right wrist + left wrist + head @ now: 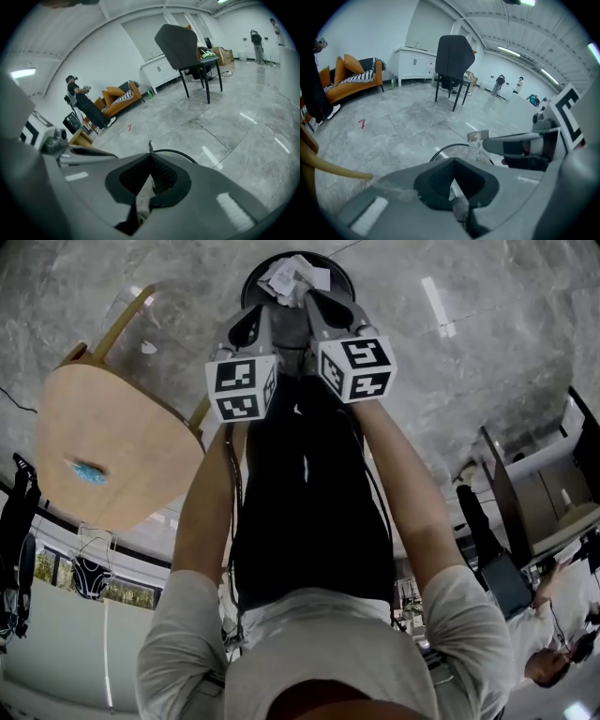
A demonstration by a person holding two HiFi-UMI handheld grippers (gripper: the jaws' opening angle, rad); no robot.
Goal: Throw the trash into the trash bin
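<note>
Trash: the crumpled white paper trash [293, 279] is held right above the round black trash bin [341, 270].
Left gripper [266, 309]: its fingers [436, 183] are shut tight on the trash.
Right gripper [315, 298]: the trash is pinched tight here too.
Tip: both should be opened together, low over the bin.

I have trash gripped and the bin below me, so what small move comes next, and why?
Probably open both sets of jaws. The left gripper and right gripper are both shut on the crumpled white trash, which sits directly over the mouth of the black trash bin, so it should drop in.
</note>
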